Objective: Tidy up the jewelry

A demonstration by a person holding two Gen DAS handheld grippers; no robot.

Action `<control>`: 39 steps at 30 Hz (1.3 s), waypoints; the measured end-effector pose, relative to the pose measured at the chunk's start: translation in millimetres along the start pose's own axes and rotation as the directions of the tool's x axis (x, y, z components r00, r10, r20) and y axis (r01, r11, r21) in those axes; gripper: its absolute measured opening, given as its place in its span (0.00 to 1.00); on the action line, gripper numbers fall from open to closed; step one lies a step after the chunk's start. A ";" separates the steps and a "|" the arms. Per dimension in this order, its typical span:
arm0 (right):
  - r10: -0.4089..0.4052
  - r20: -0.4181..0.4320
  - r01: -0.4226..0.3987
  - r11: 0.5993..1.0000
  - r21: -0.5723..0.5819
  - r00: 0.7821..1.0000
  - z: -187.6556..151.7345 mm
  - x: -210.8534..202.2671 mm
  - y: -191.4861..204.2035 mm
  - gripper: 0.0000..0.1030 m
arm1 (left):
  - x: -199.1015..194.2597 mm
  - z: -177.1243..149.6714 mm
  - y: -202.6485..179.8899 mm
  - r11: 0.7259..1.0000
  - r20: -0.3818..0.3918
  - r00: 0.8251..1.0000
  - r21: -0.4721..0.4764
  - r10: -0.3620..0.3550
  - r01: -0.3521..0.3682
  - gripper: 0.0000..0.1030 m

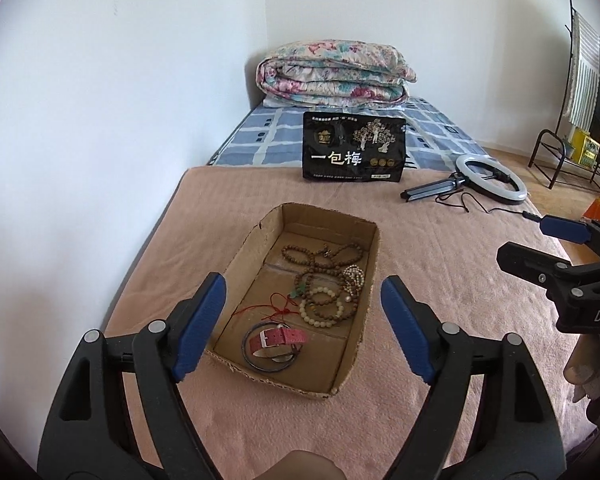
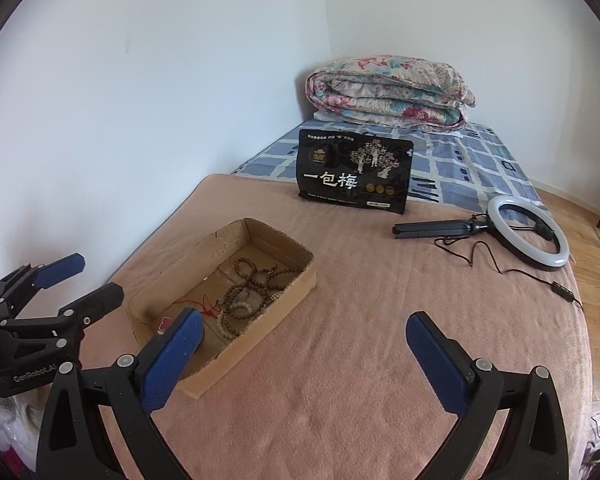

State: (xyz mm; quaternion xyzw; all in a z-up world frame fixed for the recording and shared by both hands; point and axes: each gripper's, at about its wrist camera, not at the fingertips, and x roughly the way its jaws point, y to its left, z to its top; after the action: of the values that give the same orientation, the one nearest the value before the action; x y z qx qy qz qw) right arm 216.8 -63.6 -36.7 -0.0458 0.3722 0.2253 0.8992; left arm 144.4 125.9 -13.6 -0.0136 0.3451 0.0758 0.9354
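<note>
In the right wrist view the left gripper (image 2: 66,280) is cut off at the frame's left edge, its blue fingers (image 2: 60,269) apart and holding nothing; "GenRobot.AI" is readable on its body. The right gripper's own near finger hides part of the cardboard box (image 2: 296,276), so the pink watch (image 1: 278,338) shows there only as a sliver. From the left wrist view the box sits on the pink blanket (image 1: 440,248) near the bed's left edge, holding the watch, a dark bangle (image 1: 268,366), a red cord (image 1: 278,308) and a tangle of bead bracelets (image 1: 328,288) hard to count apart. Behind it, a black snack bag (image 1: 354,146) reads "一包梅"; its smaller print is illegible. A folded floral quilt (image 1: 334,74) lies at the bed's far end. Toward the right edge lies a ring light (image 1: 490,178) with its cable. The right gripper (image 1: 540,242), fingers apart and empty, is cropped, showing only "DAS".
</note>
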 end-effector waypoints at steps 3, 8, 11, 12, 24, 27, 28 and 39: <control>-0.016 0.013 0.017 1.000 -0.010 1.000 -6.0 -13.0 -3.8 1.00 | -11.9 -4.0 -7.8 1.000 0.007 1.000 0.008 -0.005 0.005 0.80; -0.040 0.034 0.041 0.999 -0.029 0.999 -13.1 -28.4 -6.8 1.00 | -27.1 -10.2 -22.0 0.999 0.023 1.000 0.035 -0.003 0.002 0.80; -0.049 0.048 0.050 0.998 -0.035 0.998 -16.7 -36.3 -7.0 1.00 | -34.4 -13.2 -28.0 0.999 0.036 0.999 0.038 0.001 -0.002 0.80; -0.050 0.052 0.052 0.998 -0.036 0.997 -17.6 -37.9 -6.6 1.00 | -36.0 -13.7 -29.1 0.999 0.037 0.999 0.036 -0.001 0.000 0.80; -0.066 0.061 0.070 0.995 -0.064 0.996 -31.8 -39.8 -5.0 1.00 | -45.5 -17.4 -40.1 0.999 0.058 0.998 0.047 -0.001 -0.002 0.81; -0.069 0.058 0.072 0.996 -0.061 0.996 -33.2 -37.9 -7.7 1.00 | -43.5 -17.2 -40.7 0.999 0.051 0.999 0.048 -0.003 0.001 0.81; -0.067 0.058 0.071 0.996 -0.058 0.996 -33.5 -37.5 -9.1 1.00 | -42.2 -16.9 -41.1 0.999 0.047 0.999 0.047 -0.001 -0.001 0.81; -0.080 0.049 0.084 0.993 -0.078 0.996 -40.0 -33.7 -13.0 1.00 | -33.8 -18.2 -40.1 0.998 0.029 0.999 0.050 0.024 -0.026 0.82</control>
State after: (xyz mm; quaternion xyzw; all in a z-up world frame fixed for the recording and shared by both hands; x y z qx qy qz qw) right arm 175.5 -97.8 -43.2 -0.0916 0.3402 0.2038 0.9134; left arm 113.4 80.3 -6.6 0.0153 0.3337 0.0791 0.9392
